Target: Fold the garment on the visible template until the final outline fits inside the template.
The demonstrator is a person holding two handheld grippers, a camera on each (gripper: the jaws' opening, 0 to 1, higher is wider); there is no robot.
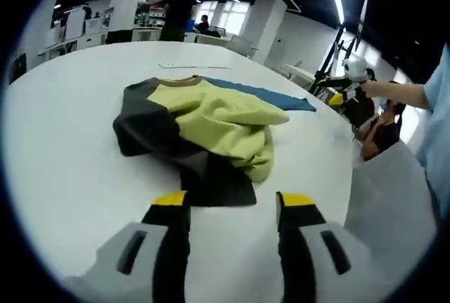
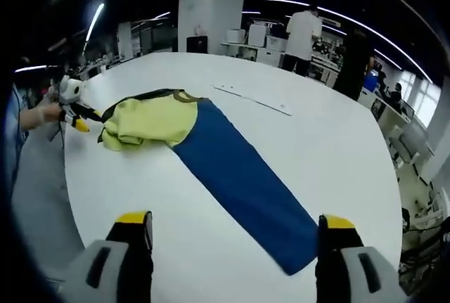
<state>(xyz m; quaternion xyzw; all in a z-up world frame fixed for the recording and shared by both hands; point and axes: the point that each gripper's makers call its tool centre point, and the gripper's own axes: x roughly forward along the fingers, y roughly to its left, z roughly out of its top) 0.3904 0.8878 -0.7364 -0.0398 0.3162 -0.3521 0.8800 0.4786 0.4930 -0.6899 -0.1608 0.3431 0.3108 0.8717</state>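
I see the garment (image 1: 204, 131), yellow-green and dark grey, bunched at the centre of the left gripper view, partly over the blue template (image 2: 242, 180) that runs diagonally through the right gripper view. Both lie on the white surface (image 1: 70, 162). My left gripper (image 1: 230, 208) and right gripper (image 2: 235, 229) hover with jaws released, grasping nothing.

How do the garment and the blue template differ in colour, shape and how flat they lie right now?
The garment is yellow-green and dark grey; the blue template is one plain colour. The garment is bunched and rumpled with an uneven outline; the template is a long, flat rectangle. The garment lies over only one end of the template, leaving most of it bare. Both rest on the white table.
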